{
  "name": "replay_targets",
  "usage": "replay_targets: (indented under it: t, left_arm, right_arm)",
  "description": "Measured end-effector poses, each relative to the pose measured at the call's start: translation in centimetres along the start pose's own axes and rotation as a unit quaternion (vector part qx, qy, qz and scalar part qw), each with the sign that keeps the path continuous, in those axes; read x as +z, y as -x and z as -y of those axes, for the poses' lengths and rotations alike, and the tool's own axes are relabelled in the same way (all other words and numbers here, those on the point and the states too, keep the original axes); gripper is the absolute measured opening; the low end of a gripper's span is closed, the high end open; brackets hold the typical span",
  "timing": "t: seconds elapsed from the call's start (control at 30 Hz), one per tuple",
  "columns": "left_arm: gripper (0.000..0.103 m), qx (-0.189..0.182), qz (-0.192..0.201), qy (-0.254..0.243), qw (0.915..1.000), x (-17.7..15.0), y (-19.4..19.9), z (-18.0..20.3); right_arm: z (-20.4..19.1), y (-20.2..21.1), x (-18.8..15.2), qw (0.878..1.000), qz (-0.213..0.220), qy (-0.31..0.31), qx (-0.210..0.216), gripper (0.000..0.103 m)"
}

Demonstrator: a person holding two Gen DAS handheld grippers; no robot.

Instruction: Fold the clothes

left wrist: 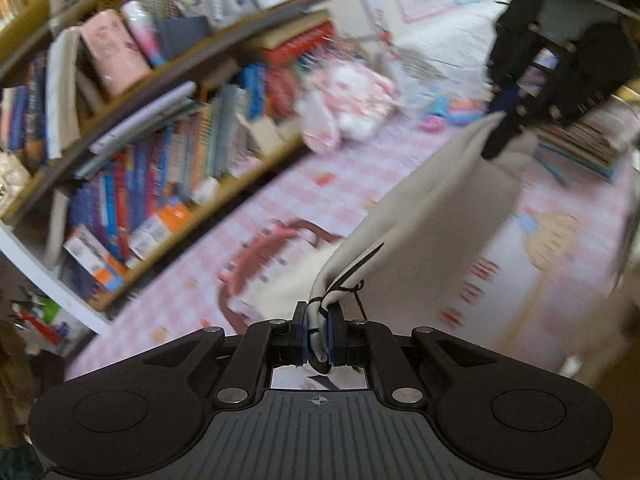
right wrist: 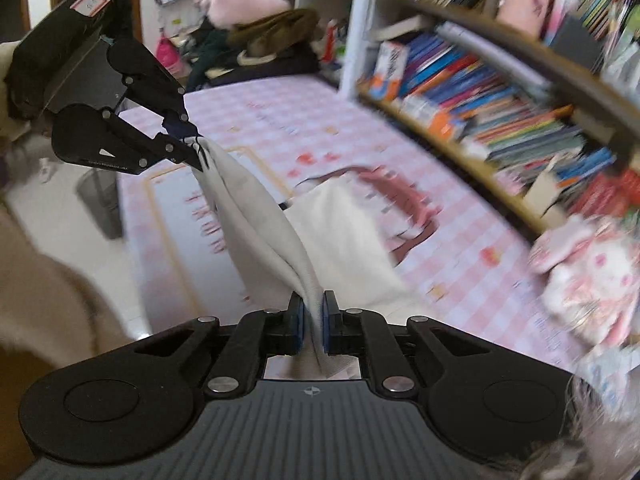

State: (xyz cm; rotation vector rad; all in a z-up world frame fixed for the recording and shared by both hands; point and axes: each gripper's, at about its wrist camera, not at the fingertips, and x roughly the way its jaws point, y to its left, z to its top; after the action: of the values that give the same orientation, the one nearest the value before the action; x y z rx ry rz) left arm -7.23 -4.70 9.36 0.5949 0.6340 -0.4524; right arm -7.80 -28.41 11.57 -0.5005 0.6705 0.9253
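A white garment (left wrist: 440,208) with dark red trim (left wrist: 260,260) hangs stretched between both grippers above a pink checked bed cover (left wrist: 340,176). My left gripper (left wrist: 320,320) is shut on one bunched corner of it, where a dark thread dangles. At the upper right of the left wrist view, my right gripper (left wrist: 496,148) pinches the other corner. In the right wrist view, the right gripper (right wrist: 314,316) is shut on the white garment (right wrist: 256,220). The left gripper (right wrist: 198,156) holds the far corner at the upper left. The lower part of the garment still rests on the cover.
A full bookshelf (left wrist: 160,140) runs along the bed's far side (right wrist: 500,100). A pink and white plush toy (left wrist: 348,108) lies on the cover (right wrist: 592,280). Piled clothes (right wrist: 260,48) sit at the bed's end, a mesh bin (right wrist: 100,200) stands on the floor, and stacked books (left wrist: 580,144) lie at the right.
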Motion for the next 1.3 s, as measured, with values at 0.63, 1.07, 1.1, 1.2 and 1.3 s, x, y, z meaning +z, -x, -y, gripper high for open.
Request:
replay_targets:
  t: [0.63, 1.07, 1.1, 1.2, 1.3]
  left_arm:
    - [0.017, -0.014, -0.045, 0.041, 0.9981, 2.7, -12.8, -6.3]
    - [0.058, -0.042, -0.057, 0.118, 0.9904, -0.9, -17.0, -11.4]
    - [0.058, -0.062, -0.046, 0.156, 0.9848, -1.3, -16.8, -11.9]
    - [0.058, -0.101, -0.020, 0.268, 0.9578, -3.1, -16.7, -13.2]
    - [0.055, -0.122, -0.013, 0.347, 0.9300, -4.7, -17.5, -13.7]
  right_arm:
    - [9.9, -10.0, 2.0, 0.997, -0.033, -0.032, -0.055, 0.008]
    - [15.2, -17.5, -0.8, 0.983, -0.084, -0.126, -0.102, 0.022]
    - [15.7, -17.2, -1.1, 0.979, -0.079, -0.151, -0.114, 0.022]
    - [17.1, -15.1, -2.2, 0.961, -0.035, -0.241, -0.127, 0.022]
    - [16.6, -12.0, -4.0, 0.934, 0.030, -0.343, -0.098, 0.024]
